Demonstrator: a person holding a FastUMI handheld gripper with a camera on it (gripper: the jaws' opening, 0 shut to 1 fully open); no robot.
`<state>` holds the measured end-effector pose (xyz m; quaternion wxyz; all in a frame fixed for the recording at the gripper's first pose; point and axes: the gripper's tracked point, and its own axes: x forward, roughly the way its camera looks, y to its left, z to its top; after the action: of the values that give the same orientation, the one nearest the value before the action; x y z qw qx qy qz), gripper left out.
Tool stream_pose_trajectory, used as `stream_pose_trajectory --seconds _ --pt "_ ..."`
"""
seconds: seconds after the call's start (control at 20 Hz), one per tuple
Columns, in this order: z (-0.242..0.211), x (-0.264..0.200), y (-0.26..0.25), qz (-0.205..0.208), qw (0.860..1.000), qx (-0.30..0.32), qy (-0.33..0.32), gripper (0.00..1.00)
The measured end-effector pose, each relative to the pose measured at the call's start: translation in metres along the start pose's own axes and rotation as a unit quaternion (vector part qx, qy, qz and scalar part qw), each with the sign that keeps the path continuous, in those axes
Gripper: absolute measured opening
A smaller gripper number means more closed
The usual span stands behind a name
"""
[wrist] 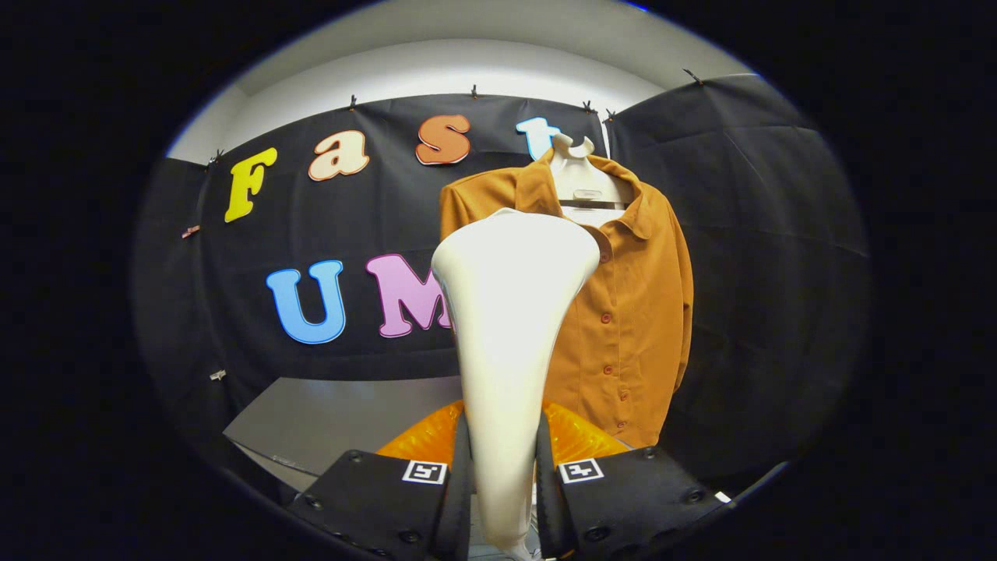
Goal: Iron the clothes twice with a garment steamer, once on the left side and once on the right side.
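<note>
My tongs (pixel 502 467) were clenched on the garment steamer (pixel 510 312), both fingers pressing against the narrow lower part of its white body, one on either side. The steamer stood upright between them, slim where I gripped it and widening upward into a broad, rounded head. That head rose in front of the shirt (pixel 623 312) and covered part of its left half as I saw it; I could not tell whether the head was touching the cloth or just short of it.

Just behind the fingers, low down on both sides of the steamer, a glossy orange ribbed thing (pixel 576 436) showed; I could not tell what it was.

Beyond the steamer hung the shirt, a brownish-orange one with a collar and a row of buttons down its front, its sleeve on the right hanging straight down. It hung on a pale hanger (pixel 580 183), whose top showed above the open collar.

To the left of the shirt and lower, a grey desk (pixel 335 421) lay beyond the fingers. Behind everything was the booth's black cloth wall (pixel 779 234), with a pale ceiling above it.
</note>
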<state>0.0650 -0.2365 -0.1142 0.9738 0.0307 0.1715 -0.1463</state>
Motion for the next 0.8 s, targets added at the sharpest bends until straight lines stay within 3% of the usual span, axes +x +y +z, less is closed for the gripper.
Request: stream_pose_trajectory --seconds 0.5,0.8 --pt "-0.018 0.092 -0.043 0.086 0.995 0.007 0.051 0.38" --pt "-0.057 0.122 -0.053 0.122 0.986 0.038 0.110 0.38"
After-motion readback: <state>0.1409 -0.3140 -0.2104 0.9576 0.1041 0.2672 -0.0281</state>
